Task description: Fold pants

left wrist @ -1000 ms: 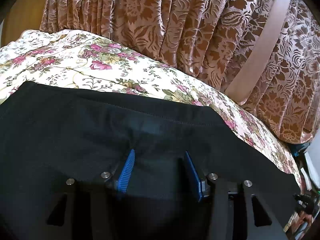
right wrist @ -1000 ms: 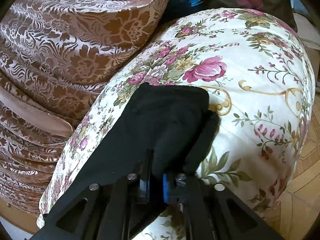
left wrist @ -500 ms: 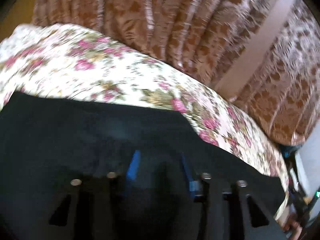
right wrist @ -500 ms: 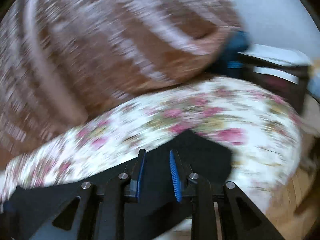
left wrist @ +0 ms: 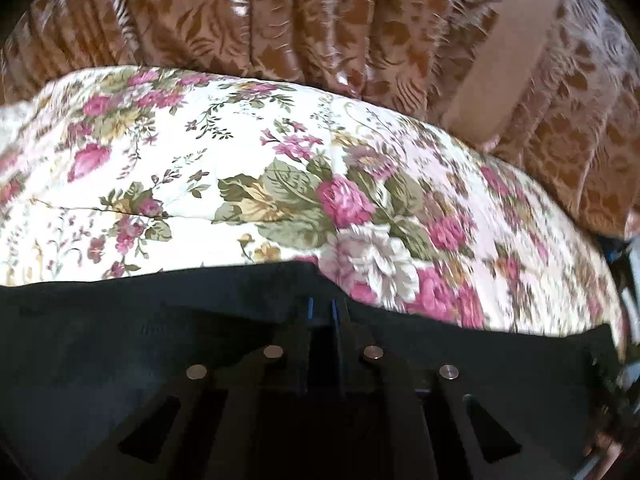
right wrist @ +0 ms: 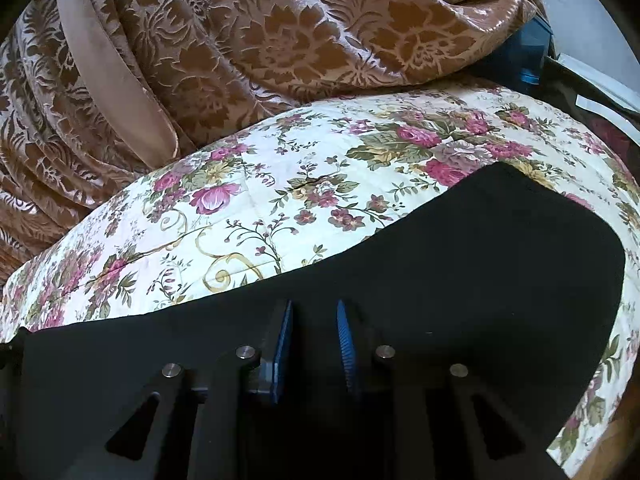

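Note:
The black pants lie flat on a floral bedspread. In the left wrist view my left gripper sits at the pants' far edge with its blue pads nearly together, pinching the black fabric. In the right wrist view the pants spread to a rounded end at the right. My right gripper rests over the pants' far edge, its blue pads apart with nothing between them.
A brown patterned curtain hangs behind the bed, with a plain tan band; it also shows in the right wrist view. A dark blue object sits past the bed's right end. The bed edge drops off at right.
My left gripper has shifted to the pants' far edge and closed from wide open onto the fabric. My right gripper let go of the pants end, opened and swung over the flat cloth.

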`<state>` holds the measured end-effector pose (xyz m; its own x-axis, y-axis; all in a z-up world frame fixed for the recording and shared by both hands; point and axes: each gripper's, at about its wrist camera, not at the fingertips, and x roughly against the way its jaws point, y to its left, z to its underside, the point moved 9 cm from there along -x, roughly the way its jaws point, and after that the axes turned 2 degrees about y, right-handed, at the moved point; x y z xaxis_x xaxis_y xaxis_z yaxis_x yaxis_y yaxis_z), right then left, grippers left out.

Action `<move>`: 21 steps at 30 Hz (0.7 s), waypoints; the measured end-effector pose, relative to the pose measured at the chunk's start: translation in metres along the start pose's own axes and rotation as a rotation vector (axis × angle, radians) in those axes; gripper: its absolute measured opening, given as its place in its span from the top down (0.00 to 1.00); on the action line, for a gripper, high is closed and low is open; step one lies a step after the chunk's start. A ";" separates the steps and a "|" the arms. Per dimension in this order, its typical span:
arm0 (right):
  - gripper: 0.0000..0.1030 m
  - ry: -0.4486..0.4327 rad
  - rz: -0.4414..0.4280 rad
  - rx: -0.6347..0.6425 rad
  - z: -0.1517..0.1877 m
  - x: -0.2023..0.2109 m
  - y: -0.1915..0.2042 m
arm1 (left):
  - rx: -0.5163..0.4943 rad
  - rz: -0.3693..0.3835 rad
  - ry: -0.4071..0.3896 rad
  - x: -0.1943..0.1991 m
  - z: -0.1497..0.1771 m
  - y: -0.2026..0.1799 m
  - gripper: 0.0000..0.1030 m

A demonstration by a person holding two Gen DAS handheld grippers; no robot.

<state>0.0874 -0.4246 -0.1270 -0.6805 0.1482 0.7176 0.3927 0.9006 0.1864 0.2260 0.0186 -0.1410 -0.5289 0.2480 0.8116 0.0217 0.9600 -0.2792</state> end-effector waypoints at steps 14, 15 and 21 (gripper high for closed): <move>0.76 -0.024 -0.062 -0.025 -0.001 -0.006 0.000 | 0.075 0.104 -0.094 -0.012 -0.008 0.018 0.91; 0.76 -0.023 -0.066 -0.030 -0.001 -0.005 -0.001 | 0.099 0.142 -0.103 -0.008 -0.007 0.020 0.91; 0.76 -0.090 -0.070 -0.182 -0.001 0.028 -0.032 | 0.248 0.242 -0.173 0.027 0.007 0.045 0.71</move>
<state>0.0559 -0.4498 -0.1124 -0.7593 0.1314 0.6373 0.4423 0.8226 0.3574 0.2068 0.0678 -0.1350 -0.6694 0.4179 0.6143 -0.0310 0.8104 -0.5851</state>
